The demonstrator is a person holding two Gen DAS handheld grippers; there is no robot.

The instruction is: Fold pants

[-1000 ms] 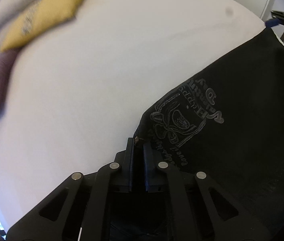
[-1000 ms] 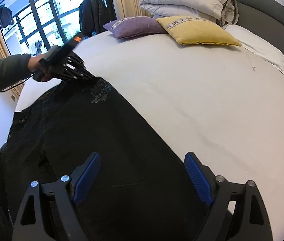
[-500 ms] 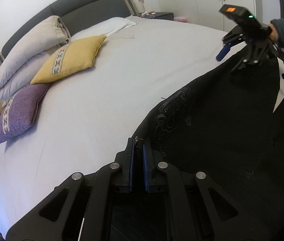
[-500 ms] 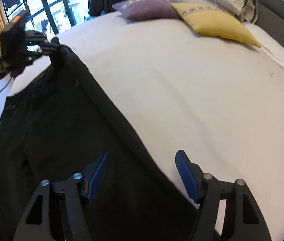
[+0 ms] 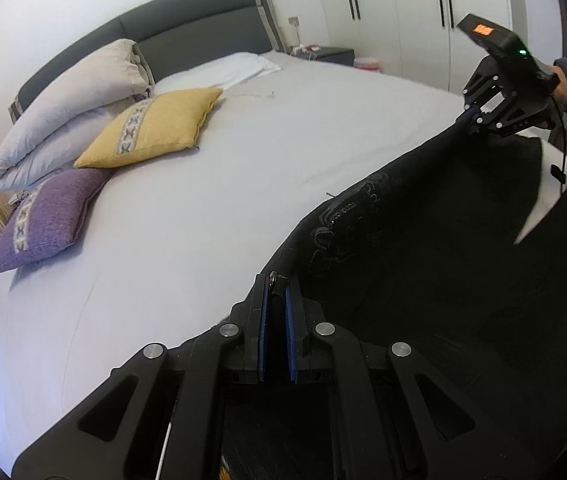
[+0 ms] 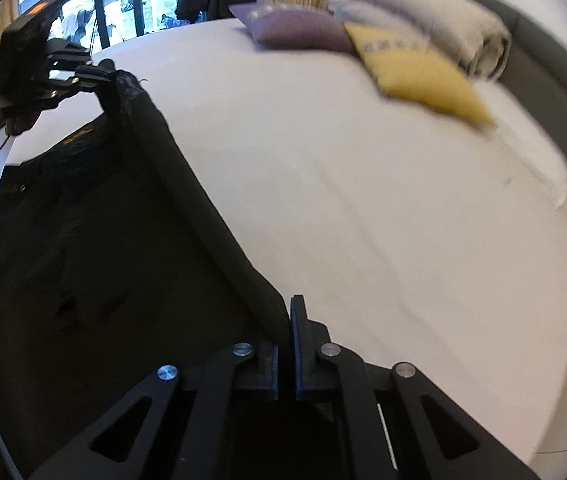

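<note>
One pair of black pants [image 5: 423,280], raised off the bed [image 5: 223,184] along its near edge. Left tool [image 5: 275,286] clenched on one corner; right tool [image 6: 288,312] clenched on the other. Three pillows at the headboard: yellow [image 5: 151,130], purple [image 5: 49,216], grey [image 5: 71,100].

You are in a home bedroom: a white-sheeted bed [image 5: 243,152] with a grey headboard [image 5: 187,28], cushions [image 5: 151,132] piled at its head, and white wardrobe doors [image 5: 403,12] beyond its far side.
</note>
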